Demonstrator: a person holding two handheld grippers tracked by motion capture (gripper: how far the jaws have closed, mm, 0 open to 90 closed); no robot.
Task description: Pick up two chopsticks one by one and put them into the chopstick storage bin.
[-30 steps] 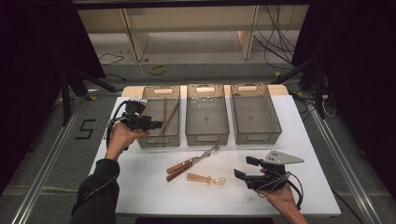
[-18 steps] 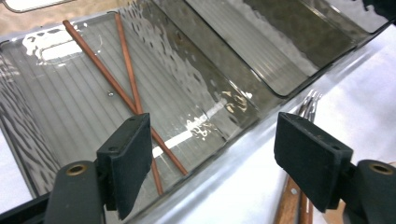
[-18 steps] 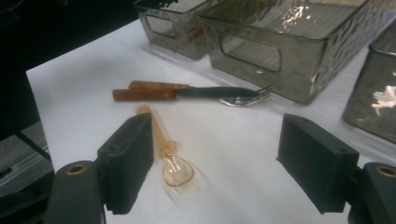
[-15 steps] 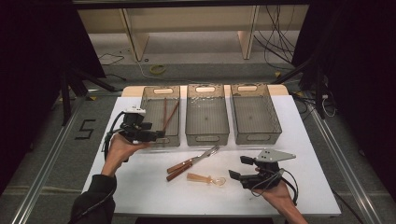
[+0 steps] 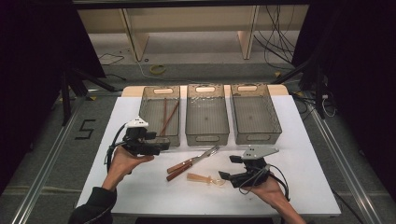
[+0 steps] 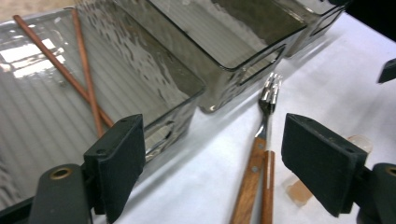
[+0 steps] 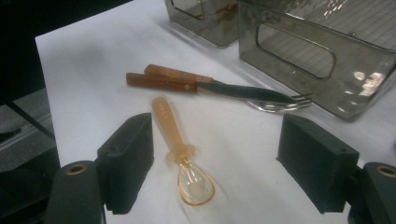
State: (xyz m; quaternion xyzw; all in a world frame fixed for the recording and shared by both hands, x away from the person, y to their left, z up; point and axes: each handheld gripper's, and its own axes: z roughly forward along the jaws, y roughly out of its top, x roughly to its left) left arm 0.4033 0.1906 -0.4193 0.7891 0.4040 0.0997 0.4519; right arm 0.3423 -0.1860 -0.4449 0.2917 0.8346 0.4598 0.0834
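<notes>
White tabletop (image 5: pixel 140 186) under dim light, dark floor and loose cables at twelve o'clock: this is where I sort cutlery into three smoked-plastic bins. From the high view the left bin (image 5: pixel 150 113) already holds a pair of chopsticks (image 5: pixel 166 115); the middle bin (image 5: pixel 207 135) and the right bin (image 5: pixel 275 122) look bare.

My left tool (image 5: pixel 161 145) sits at nine o'clock of the loose cutlery, just off the left bin's near corner. Its jaws have just been opening and now stand spread with nothing between them; in the left gripper view the wooden-handled fork (image 6: pixel 259 154) and knife (image 6: pixel 267 186) lie beyond the pads.

My right tool (image 5: pixel 229 167) hovers at four o'clock of the pile, jaws wide and empty, lined up on the translucent amber spoon (image 7: pixel 180 156), which lies flat on the tabletop between its pads in the right gripper view, bowl toward me, handle pointing to eleven o'clock.

As I judge it, the step in hand is the spoon pick-up. The handle is thin and lies flush, so I would lower until the pads almost brush the tabletop, straddle the handle near its middle across its width, and close slowly. I would avoid the bowl, which is likely to skid, and keep clear of the fork tines (image 7: pixel 299 100) at one o'clock.
</notes>
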